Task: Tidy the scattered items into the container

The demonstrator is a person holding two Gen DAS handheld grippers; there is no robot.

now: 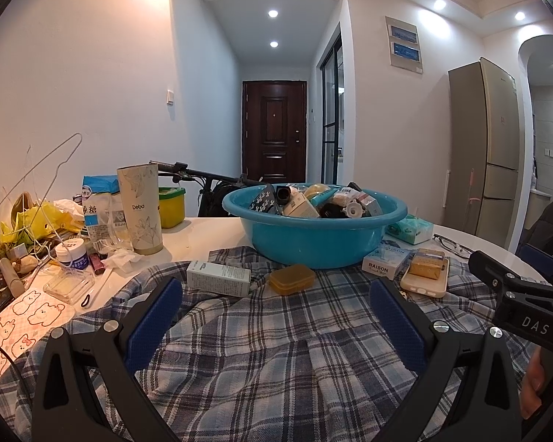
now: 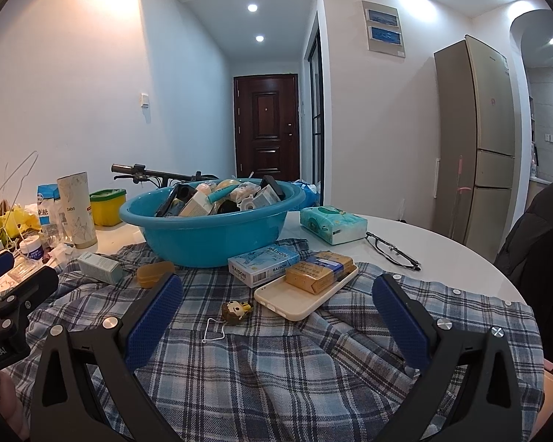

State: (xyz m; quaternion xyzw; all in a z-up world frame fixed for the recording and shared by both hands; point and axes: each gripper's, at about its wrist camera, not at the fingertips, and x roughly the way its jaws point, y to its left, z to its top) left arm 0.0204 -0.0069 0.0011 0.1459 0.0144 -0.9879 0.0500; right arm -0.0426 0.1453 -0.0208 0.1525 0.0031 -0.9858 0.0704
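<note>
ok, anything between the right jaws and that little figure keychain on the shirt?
Nothing visible. The keychain figure lies on the plaid shirt just ahead of the open right gripper; the phone case sits beside it, off the path.

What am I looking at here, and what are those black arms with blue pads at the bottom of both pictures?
Those are tongs, not a robot: a person holds one in each hand, and a small wide-angle camera on each looks forward along its two fingers. One picture comes from the left tongs, the other from the right tongs. Each also catches the other tool at its edge. Both stand open and hold nothing.

Ahead is a white table with a plaid shirt spread over it. A blue basin sits on the shirt, already piled with small things. Still lying outside it are a white box, an amber case, a RAISON carton, a cream phone case with a gold pack on it, a small figurine, a tissue pack and glasses.
</note>
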